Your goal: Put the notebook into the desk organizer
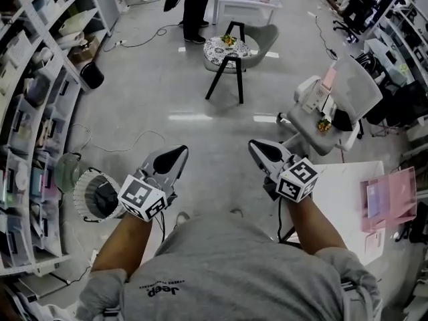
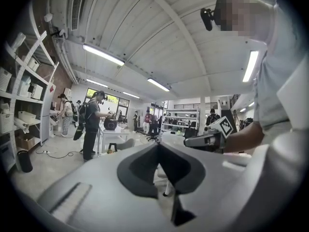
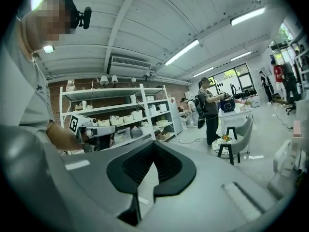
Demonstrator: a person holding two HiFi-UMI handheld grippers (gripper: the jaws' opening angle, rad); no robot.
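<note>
I have two grippers up in front of me, and I'll place everything against the white desk (image 1: 338, 202) at my right.

The left gripper (image 1: 178, 155) is well off the desk's left side, over the floor. Its own view shows the jaws pressed together with nothing between them. The right gripper (image 1: 257, 147) hangs just beside the desk's left edge. Its jaws are likewise closed tight and empty. Each carries one marker cube, so two in all: the left cube (image 1: 142, 197) and the right cube (image 1: 297, 179).

One pink desk organizer (image 1: 396, 194) lies on the desk toward its right end. Inside it, on the side nearer the grippers, I see one pale rectangle that I take to be the notebook (image 1: 376, 200), though it is too small for me to be sure. Neither gripper touches the desk or the organizer.

One white office chair (image 1: 338, 102) stands just past the desk's far edge. Farther beyond, and to the left, is one stool (image 1: 227, 51) with black legs and a patterned seat, with one grey chair (image 1: 266, 37) right behind it. One person (image 1: 195, 5) stands past those.

A run of shelving (image 1: 33, 112) lines the wall on the far side of the floor from the desk. One round white wire-caged thing (image 1: 90, 194), which looks like a fan, lies at its foot.
</note>
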